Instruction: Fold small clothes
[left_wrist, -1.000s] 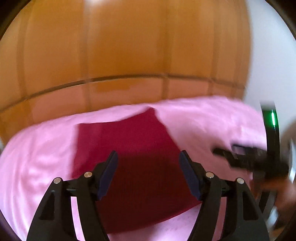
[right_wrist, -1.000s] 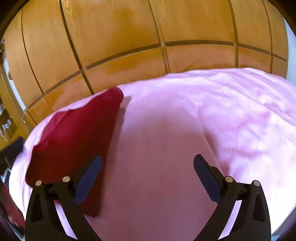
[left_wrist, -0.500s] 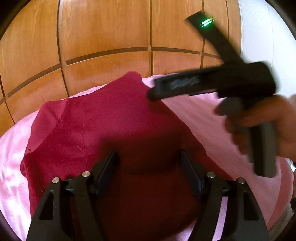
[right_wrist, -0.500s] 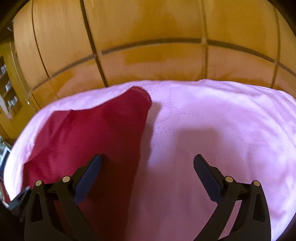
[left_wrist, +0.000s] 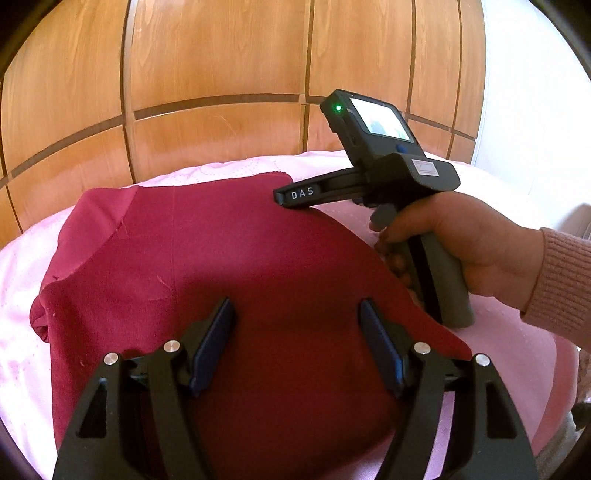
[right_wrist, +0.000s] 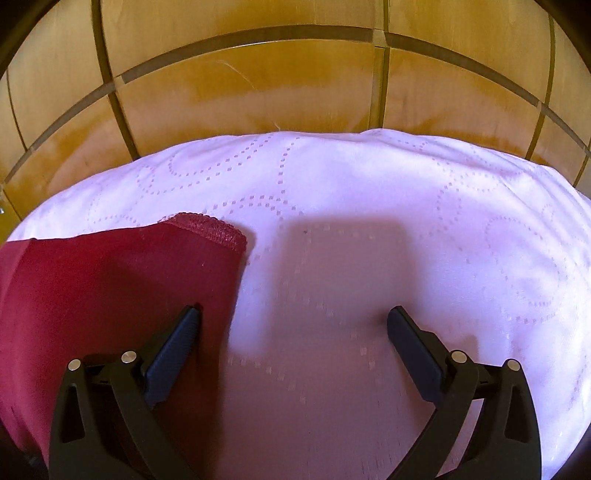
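A dark red garment (left_wrist: 229, 280) lies spread flat on the pink bedspread (left_wrist: 22, 332). My left gripper (left_wrist: 295, 332) hovers low over its near middle, open, with nothing pinched between the pads. In the left wrist view the right gripper (left_wrist: 291, 195) reaches in from the right, held by a hand (left_wrist: 461, 243), its tip at the garment's far right corner. In the right wrist view my right gripper (right_wrist: 291, 321) is open: its left finger is over the garment (right_wrist: 110, 288) edge, its right finger over the bare bedspread (right_wrist: 461, 221). The lace-trimmed corner (right_wrist: 210, 227) lies just ahead.
A wooden panelled wall (left_wrist: 221, 74) rises directly behind the bed. A white wall (left_wrist: 535, 110) stands at the right. A pink knitted sleeve (left_wrist: 565, 273) enters from the right edge. Bare bedspread extends to the right of the garment.
My left gripper has sunk closer to the garment. The right gripper has swung left across the bed to the garment's right edge and far corner. Both stay open.
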